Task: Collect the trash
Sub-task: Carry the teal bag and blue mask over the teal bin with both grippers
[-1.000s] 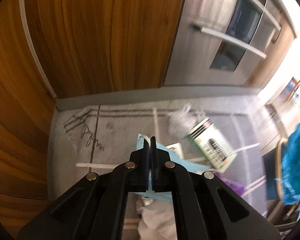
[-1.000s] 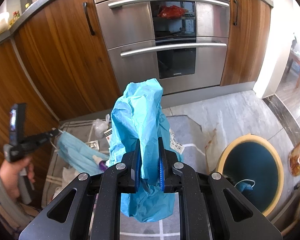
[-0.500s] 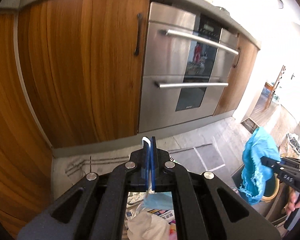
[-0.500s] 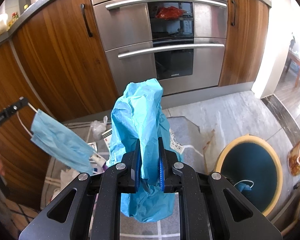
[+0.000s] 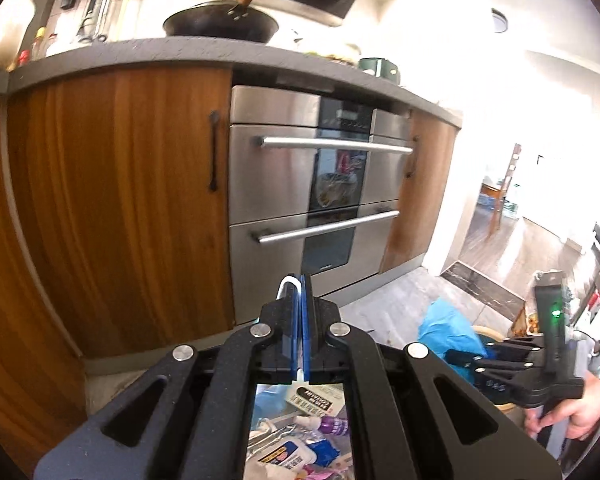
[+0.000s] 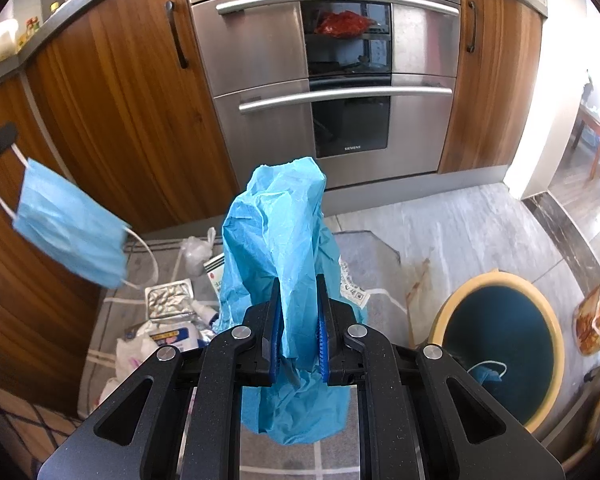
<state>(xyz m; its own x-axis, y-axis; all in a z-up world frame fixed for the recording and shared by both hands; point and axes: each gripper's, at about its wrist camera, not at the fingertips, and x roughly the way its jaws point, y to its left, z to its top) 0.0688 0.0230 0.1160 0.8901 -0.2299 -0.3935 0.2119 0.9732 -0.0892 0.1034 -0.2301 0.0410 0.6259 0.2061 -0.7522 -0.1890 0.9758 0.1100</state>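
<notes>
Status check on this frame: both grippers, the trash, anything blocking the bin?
Left gripper shut on face mask ear loop. Right gripper shut on blue bag. Bin open, nothing in the way.

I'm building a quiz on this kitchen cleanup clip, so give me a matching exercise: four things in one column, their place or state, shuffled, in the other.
Things:
1. face mask
2. blue crumpled sheet
3. round bin
4. wok

Places:
A. on the counter above the oven
B. hanging by its ear loop from the left gripper
C. on the floor, at the right
D. clamped in the right gripper

Pairs: 1-B, 2-D, 3-C, 4-A
</notes>
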